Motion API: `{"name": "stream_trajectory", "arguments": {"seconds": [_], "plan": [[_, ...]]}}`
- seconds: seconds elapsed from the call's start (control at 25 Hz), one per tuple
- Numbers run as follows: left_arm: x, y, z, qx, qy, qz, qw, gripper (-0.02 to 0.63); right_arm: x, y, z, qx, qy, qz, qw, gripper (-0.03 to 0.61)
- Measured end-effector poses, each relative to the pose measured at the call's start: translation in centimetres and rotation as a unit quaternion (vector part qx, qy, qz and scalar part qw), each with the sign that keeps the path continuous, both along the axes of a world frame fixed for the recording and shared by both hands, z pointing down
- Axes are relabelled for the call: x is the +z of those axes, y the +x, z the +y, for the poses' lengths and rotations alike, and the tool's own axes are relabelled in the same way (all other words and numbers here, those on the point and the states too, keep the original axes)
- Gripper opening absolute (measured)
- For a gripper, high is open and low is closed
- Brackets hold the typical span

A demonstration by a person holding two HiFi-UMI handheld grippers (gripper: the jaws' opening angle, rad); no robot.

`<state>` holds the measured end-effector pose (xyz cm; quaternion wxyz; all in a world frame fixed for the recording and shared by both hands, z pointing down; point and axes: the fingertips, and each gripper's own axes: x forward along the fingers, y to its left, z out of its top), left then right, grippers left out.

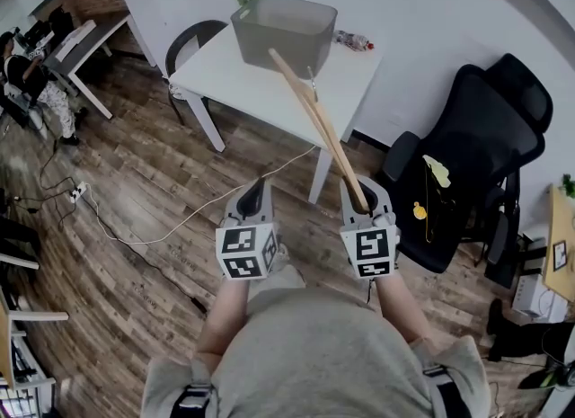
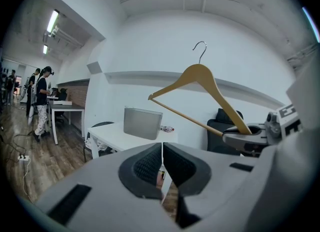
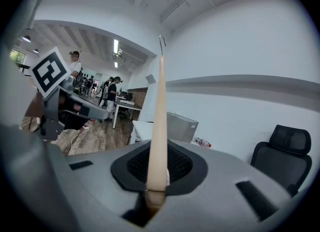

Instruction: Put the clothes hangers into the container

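The white counter (image 1: 243, 84) carries the grey container (image 1: 286, 30) near its far edge, and a black office chair (image 1: 476, 155) stands well to the right of the container. The person is standing well back from the container.

One wooden hanger (image 1: 319, 115) is up in the air, short of the container and pointing towards it. The right hand-held gripper (image 1: 364, 193) is clamped on the end of one of its arms. The left hand-held gripper (image 1: 256, 190) is beside it, with its pads drawn together to a slit and nothing between them.

By my reckoning this hanger is only partway there: it has yet to reach the container and be lowered in and let go.

I cannot see from here whether the container already holds any hangers, since its inside is dim. Something yellow (image 1: 437, 172) on the chair may be more hangers, but it is too small to tell. A small bottle-like thing (image 1: 355, 41) lies just right of the container.
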<state>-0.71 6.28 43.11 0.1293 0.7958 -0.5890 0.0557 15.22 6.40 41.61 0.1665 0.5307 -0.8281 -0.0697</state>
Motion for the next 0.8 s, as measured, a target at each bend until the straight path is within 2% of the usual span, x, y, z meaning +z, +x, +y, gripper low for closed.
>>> {"name": "stream_trajectory", "arguments": {"seconds": [0.8], "plan": [[-0.3,-6.1,-16.5,0.025,-0.006,0.005,0.9997,0.009,-0.9,-5.5,-16.3,0.028,0.000,0.015,0.999,0.040]]}}
